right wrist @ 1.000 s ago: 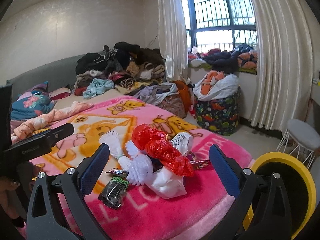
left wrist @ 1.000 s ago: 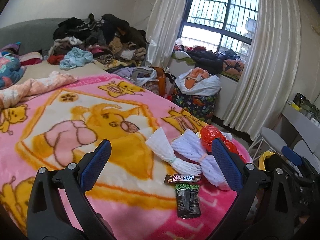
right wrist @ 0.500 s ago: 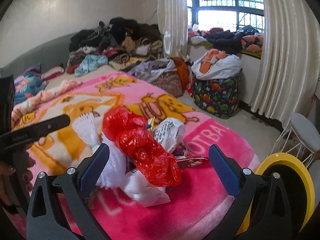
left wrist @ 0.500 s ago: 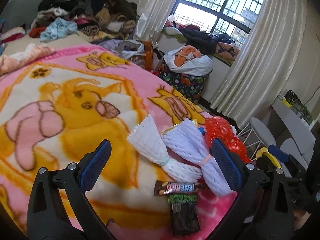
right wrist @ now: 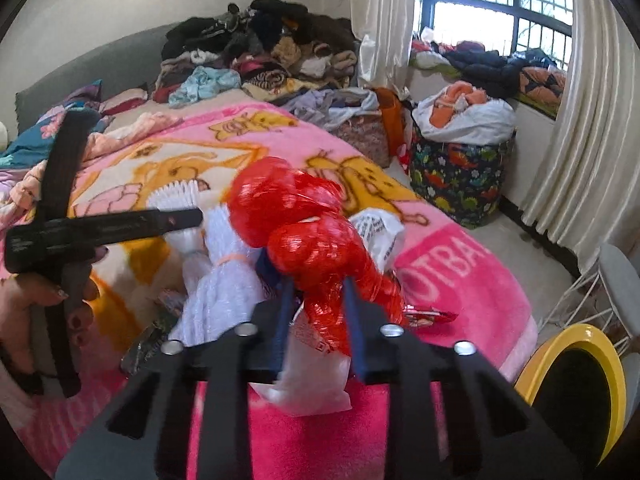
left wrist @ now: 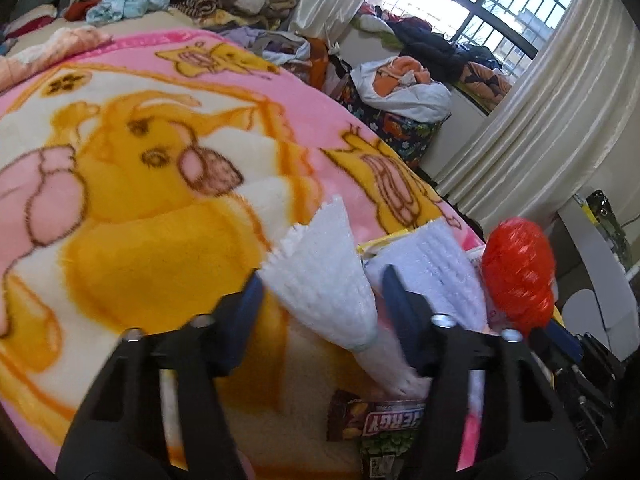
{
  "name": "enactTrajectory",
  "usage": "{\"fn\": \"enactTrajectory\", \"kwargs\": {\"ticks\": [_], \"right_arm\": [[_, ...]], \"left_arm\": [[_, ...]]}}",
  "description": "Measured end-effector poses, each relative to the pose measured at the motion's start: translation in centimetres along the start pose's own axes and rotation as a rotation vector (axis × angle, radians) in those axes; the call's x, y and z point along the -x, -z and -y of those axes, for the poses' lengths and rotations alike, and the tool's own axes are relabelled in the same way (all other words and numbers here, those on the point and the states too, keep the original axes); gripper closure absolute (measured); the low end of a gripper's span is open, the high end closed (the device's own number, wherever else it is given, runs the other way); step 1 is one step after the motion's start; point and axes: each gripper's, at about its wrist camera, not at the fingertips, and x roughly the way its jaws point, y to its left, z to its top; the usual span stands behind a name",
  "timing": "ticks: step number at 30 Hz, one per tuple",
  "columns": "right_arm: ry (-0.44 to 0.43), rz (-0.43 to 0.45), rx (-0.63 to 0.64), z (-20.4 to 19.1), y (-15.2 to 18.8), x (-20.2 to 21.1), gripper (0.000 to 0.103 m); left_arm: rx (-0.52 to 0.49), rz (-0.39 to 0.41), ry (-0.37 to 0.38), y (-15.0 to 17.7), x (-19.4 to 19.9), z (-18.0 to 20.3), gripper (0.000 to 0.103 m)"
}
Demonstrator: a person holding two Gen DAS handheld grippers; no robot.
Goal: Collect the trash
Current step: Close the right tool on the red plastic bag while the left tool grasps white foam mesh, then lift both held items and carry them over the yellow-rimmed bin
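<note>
The right gripper (right wrist: 316, 312) is pinched tight on the red plastic bag (right wrist: 304, 232), which sticks up and away from it over the pink blanket (right wrist: 460, 264). The left gripper (left wrist: 320, 296) has just been closing round the white foam net (left wrist: 328, 276), w/ the net between its jaws, but I can't tell if they press it yet. The net's long side runs from the wide far end back toward the tool, so each hand is right at its own bit of trash, and the yellow bin (right wrist: 576, 364) is down by the right one, nearer that hand.

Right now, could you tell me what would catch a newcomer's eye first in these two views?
The crumpled red bag stands out first, bright on top of the litter near the corner of the pink blanket, with the right claw shut on its lower part. Next is the white foam net between the jaws of the left claw, which have just been closing. Behind, clothes pile up.
</note>
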Motion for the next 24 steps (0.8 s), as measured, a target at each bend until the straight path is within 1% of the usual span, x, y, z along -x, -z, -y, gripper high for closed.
{"fn": "enactTrajectory", "kwargs": {"ticks": [2,5,10,12,17,19,24], "right_arm": [[0.001,0.020,-0.011,0.1,0.0,0.7,0.084],[-0.009,0.053,-0.040,0.6,0.1,1.9,0.084],[-0.003,0.103,-0.079,1.3,0.0,4.2,0.084],[-0.012,0.119,-0.103,1.7,0.1,5.2,0.084],[-0.009,0.145,-0.141,2.4,0.7,7.3,0.084],[-0.005,0.154,-0.156,2.7,1.0,8.1,0.084],[0.011,0.173,-0.184,3.3,1.6,9.9,0.084]], "left_arm": [[0.007,-0.006,0.015,0.1,-0.1,0.1,0.080],[-0.013,0.030,0.032,0.2,1.0,0.8,0.088],[-0.062,0.118,0.023,-0.6,4.3,2.5,0.089],[-0.090,0.154,0.020,-1.0,5.6,3.3,0.089],[-0.120,0.236,0.040,-1.5,8.7,5.3,0.090],[-0.138,0.253,0.038,-1.5,9.5,6.2,0.090],[-0.177,0.268,0.075,-1.1,10.8,8.7,0.090]]}}
